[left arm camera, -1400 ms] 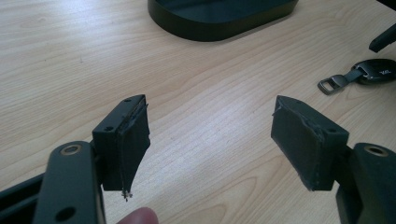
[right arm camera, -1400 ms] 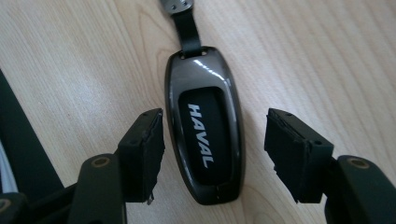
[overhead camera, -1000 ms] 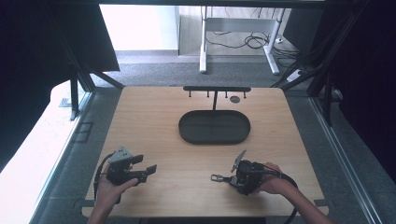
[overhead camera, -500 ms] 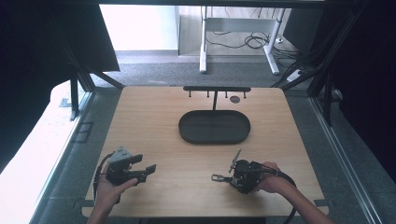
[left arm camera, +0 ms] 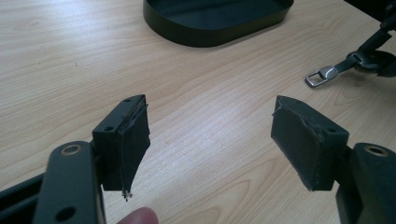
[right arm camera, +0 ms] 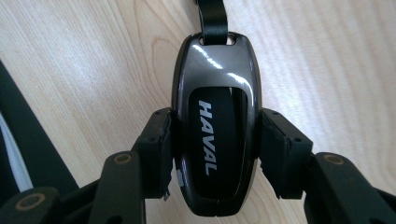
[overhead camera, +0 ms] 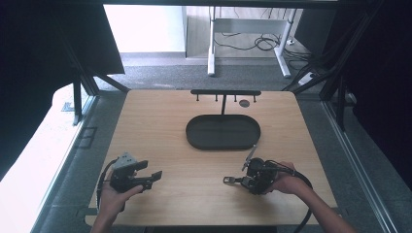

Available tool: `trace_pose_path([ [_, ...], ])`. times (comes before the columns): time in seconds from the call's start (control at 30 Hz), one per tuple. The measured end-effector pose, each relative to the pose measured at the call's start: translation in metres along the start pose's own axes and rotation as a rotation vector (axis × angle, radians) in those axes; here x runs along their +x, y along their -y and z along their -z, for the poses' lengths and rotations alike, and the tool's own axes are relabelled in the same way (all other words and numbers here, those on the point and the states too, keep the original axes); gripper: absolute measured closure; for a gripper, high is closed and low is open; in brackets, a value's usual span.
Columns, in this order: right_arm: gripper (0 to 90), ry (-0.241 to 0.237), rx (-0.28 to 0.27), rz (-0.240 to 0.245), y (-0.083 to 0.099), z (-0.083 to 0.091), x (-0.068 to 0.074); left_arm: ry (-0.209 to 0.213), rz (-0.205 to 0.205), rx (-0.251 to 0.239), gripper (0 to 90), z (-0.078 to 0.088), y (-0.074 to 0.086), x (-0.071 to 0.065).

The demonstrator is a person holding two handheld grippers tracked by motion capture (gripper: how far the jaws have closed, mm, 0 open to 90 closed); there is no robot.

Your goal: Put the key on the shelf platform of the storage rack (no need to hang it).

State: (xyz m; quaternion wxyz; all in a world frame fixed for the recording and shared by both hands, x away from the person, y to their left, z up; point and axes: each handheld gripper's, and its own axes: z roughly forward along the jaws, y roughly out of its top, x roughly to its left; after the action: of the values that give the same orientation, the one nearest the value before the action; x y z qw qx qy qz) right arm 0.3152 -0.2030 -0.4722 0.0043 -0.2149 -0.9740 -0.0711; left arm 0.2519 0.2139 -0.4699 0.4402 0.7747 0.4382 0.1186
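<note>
The right gripper [right arm camera: 215, 140] has its jaws clamped on both sides of a dark glossy car key [right arm camera: 215, 126], its strap [right arm camera: 212, 14] running ahead over the counter [right arm camera: 327, 60]. The left gripper [left arm camera: 210, 140] holds its jaws wide apart, with bare counter between them.

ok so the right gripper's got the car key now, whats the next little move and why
Probably lift the car key straight up a little. The right gripper has just closed and its pads press on both sides of the key, which still lies near the table, strap and clasp trailing. A small lift tests the grip before carrying it toward the black rack beyond the tray.
</note>
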Motion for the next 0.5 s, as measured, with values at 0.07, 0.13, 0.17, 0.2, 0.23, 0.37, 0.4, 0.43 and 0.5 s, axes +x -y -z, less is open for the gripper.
trace_pose_path([
  [0.07, 49.7, 0.000, -0.014, -0.002, 0.000, 0.005, -0.001, -0.001, 0.002, -0.001, 28.1, 0.001, 0.000, 0.000],
  [0.13, 49.7, -0.002, -0.023, -0.002, -0.001, 0.012, -0.002, -0.002, 0.002, -0.002, 28.1, 0.001, 0.000, 0.001],
  [0.17, 49.7, -0.002, -0.023, -0.002, -0.001, 0.012, -0.002, -0.002, 0.002, -0.003, 28.1, 0.001, 0.000, 0.001],
  [0.2, 49.7, 0.003, -0.031, -0.001, -0.002, 0.017, -0.003, -0.001, 0.002, -0.003, 28.1, 0.001, 0.000, 0.000],
  [0.23, 49.7, 0.003, -0.031, -0.001, -0.002, 0.017, -0.003, -0.002, 0.001, -0.003, 28.1, 0.001, 0.000, 0.000],
  [0.37, 49.7, 0.013, -0.044, 0.002, -0.005, 0.029, -0.005, -0.001, 0.002, -0.005, 28.1, 0.001, 0.000, 0.000],
  [0.4, 49.7, 0.016, -0.042, 0.003, -0.005, 0.031, -0.005, -0.002, 0.002, -0.005, 28.1, 0.002, 0.000, 0.001],
  [0.43, 49.7, 0.016, -0.042, 0.003, -0.005, 0.031, -0.005, -0.002, 0.002, -0.005, 28.1, 0.002, 0.000, 0.001],
  [0.5, 49.7, 0.019, -0.043, 0.001, -0.006, 0.035, -0.006, -0.003, 0.003, -0.007, 28.1, 0.002, 0.000, 0.001],
])
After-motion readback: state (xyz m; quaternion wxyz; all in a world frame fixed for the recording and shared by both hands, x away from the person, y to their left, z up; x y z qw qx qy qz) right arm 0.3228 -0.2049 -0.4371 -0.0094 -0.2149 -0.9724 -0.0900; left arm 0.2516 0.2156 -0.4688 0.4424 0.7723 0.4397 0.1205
